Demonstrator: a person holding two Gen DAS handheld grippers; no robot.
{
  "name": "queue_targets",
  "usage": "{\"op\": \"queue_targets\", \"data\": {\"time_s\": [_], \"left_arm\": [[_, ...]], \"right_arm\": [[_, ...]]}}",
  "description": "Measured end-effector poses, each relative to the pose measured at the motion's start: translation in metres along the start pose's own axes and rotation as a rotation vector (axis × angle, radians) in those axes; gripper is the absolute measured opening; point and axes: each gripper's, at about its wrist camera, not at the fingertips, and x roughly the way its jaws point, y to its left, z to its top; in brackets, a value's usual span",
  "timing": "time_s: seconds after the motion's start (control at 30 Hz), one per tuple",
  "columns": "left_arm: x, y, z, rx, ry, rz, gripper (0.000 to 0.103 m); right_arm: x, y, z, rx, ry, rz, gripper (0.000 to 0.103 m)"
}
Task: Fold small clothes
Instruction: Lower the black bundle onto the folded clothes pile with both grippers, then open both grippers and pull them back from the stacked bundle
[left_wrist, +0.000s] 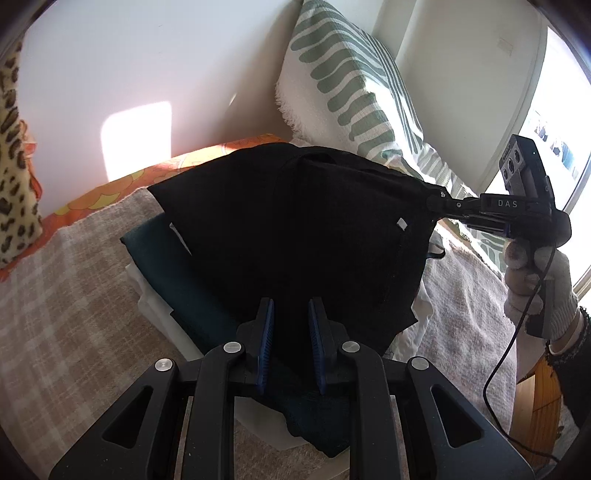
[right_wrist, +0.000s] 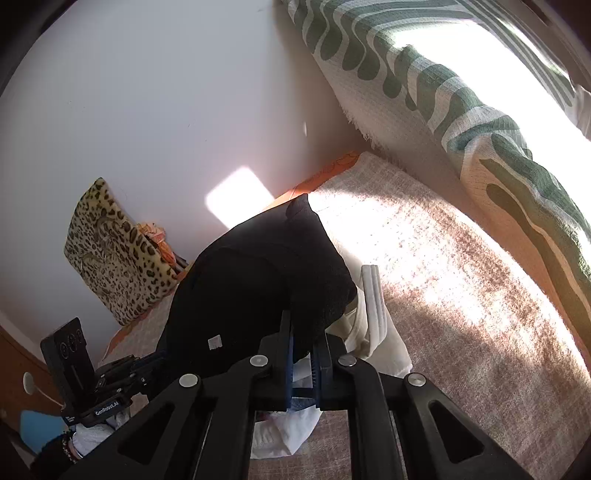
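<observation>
Fold step in hand: black garment (left_wrist: 295, 229) stretched above the folded stack (left_wrist: 162, 258), left gripper (left_wrist: 291, 332) and right gripper (right_wrist: 303, 347) each pinching an edge; next, judged, lowering squarely onto stack before release.

A black garment (right_wrist: 258, 280) is seen pinched at its near edge between the blue pads of the right claw (right_wrist: 303, 354), with the rest of the cloth draped up and away toward the white wall (right_wrist: 147, 110). Pale folded clothes (right_wrist: 373, 325) are seen beneath it on a plaid blanket (right_wrist: 461, 280) covering the bed. The left claw (right_wrist: 147, 363) is seen at the lower left against the garment's far edge, a leopard-print cushion (right_wrist: 114, 258) is propped against the wall, and a green-patterned pillow (right_wrist: 461, 103) is laid along the right.
</observation>
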Motion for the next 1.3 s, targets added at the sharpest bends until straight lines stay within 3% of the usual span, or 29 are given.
{"op": "queue_targets", "data": {"time_s": [0.07,0.2,0.33,0.43,0.63,0.8,0.9,1.03,1.3], "left_arm": [[0.001,-0.006,-0.005,0.049,0.014,0.023,0.018],[-0.016,0.001,0.000,0.021,-0.015,0.003,0.017],[-0.037,0.006,0.020,0.001,-0.090,0.013,0.017],[-0.033,0.011,0.046,-0.047,-0.130,0.014,0.017],[0.009,0.010,0.072,-0.074,-0.115,0.066,0.020],[0.038,0.015,0.052,-0.058,-0.030,0.108,0.020],[0.040,0.023,0.036,-0.062,-0.028,0.107,0.021],[0.027,0.023,0.027,-0.062,-0.047,0.115,0.021],[-0.022,0.015,0.012,-0.069,-0.059,0.126,0.022]], "right_arm": [[0.005,-0.012,-0.002,0.045,0.051,0.016,0.006],[0.001,-0.010,-0.014,0.013,0.141,0.053,0.024],[-0.031,0.009,-0.007,-0.085,0.053,0.057,0.025],[-0.042,0.032,0.017,-0.152,-0.037,0.074,0.031],[0.029,0.079,0.062,-0.223,-0.003,0.120,0.031],[0.102,0.106,0.050,-0.403,0.094,-0.040,0.031],[0.119,0.101,0.030,-0.458,0.137,-0.096,0.028],[0.107,0.082,0.027,-0.405,0.126,-0.067,0.028],[0.062,0.091,0.024,-0.410,0.109,-0.123,0.033]]}}
